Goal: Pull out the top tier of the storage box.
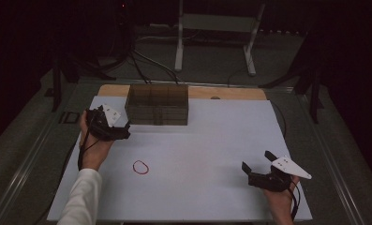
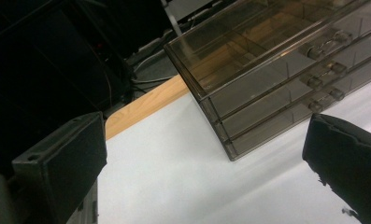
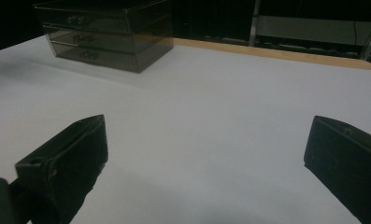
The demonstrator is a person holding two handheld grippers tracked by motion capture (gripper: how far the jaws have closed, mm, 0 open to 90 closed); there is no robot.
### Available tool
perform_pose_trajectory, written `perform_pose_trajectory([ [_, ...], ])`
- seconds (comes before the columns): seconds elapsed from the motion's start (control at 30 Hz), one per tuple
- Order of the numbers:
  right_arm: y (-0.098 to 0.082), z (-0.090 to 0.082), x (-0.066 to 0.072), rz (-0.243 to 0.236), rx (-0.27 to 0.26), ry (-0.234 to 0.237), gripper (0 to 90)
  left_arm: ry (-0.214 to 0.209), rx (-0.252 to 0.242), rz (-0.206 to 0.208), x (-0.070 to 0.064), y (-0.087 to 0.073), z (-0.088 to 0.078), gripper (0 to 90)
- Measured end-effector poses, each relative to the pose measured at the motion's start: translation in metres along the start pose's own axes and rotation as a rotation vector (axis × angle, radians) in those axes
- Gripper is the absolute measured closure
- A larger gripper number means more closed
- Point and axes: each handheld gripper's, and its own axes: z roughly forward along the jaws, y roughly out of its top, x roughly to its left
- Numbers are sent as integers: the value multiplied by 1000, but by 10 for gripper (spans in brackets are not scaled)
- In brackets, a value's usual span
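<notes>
The left tool [image 1: 120,127] hovers near the far left corner of the tabletop [image 1: 212,140], its jaws wide apart and holding nothing. The smoky drawer box [image 1: 158,104] stands at the far edge, just beside this tool, on its right and slightly farther away; in the left gripper view the box's front with three drawers [image 2: 286,88] faces the near edge. The red rubber band [image 1: 140,167] lies flat on the tabletop toward the near left side, closer to the left hand. The right tool [image 1: 257,165], jaws also apart and empty, waits near the near right corner, well apart from both things.
</notes>
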Motion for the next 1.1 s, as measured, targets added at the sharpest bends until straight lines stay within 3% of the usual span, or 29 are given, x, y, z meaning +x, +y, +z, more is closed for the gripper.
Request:
perform_pose_trajectory([
  [0.37,0,1,0,0,1,3,4,10,-3,-31,9,2,8,13],
  [0.5,0,1,1,-2,2,3,4,-7,-12,-33,10,4,9,12],
  [0.7,0,1,1,-1,3,5,4,-15,0,-2,5,6,15,13],
  [0.83,0,2,1,-2,6,6,4,-27,28,52,1,10,19,13],
  [1.1,0,1,0,-2,1,6,4,-34,56,116,-4,15,23,13],
])
